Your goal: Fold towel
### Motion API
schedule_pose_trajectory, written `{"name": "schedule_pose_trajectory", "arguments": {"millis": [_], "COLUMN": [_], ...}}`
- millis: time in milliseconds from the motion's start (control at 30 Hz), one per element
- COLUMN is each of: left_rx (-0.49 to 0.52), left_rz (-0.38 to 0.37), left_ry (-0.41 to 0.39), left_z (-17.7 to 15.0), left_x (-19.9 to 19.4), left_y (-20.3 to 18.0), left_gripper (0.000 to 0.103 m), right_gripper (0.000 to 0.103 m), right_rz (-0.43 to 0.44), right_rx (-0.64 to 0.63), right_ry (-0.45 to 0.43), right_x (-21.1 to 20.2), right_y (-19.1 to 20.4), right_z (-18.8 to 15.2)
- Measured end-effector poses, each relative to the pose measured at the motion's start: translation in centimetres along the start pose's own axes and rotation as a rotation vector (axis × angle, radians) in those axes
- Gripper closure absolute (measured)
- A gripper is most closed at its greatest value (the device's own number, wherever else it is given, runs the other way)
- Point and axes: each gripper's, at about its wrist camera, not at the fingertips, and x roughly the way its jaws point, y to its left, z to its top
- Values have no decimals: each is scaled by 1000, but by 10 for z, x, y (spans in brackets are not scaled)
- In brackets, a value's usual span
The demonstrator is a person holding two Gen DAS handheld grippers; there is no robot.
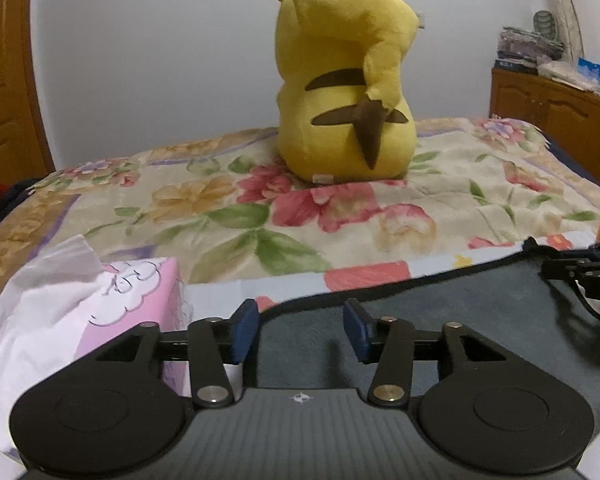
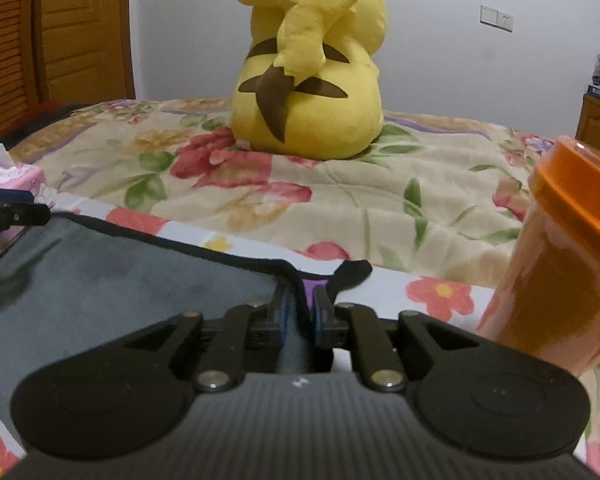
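A dark grey towel with a black hem lies flat on the flowered bedspread. In the left wrist view my left gripper is open, its blue-padded fingers apart over the towel's far left edge, holding nothing. In the right wrist view the towel spreads to the left. My right gripper is shut on the towel's far right corner, and the pinched cloth rises between the pads with a purple tag showing. The right gripper also shows at the right edge of the left wrist view.
A pink tissue box sits just left of the left gripper. An orange lidded jar stands close to the right of the right gripper. A big yellow Pikachu plush sits farther back on the bed. Wooden cabinet at right.
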Motion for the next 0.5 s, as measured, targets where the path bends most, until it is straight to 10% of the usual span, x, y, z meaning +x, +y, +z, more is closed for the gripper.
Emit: {"name": "schedule_pose_trajectory", "arguments": {"millis": [67, 500], "left_rx": [15, 7], "left_rz": [-15, -57], "left_ry": [5, 41], "left_z": [-1, -28], "left_x": [-4, -55], "left_y": [-4, -12], "left_gripper": [47, 31], "right_gripper": [52, 24], "right_rz": [8, 43], "right_rx": [8, 58], "right_ry": [-3, -17], "right_x": [-5, -65], "right_y": [-1, 3], "right_z": [0, -9]}}
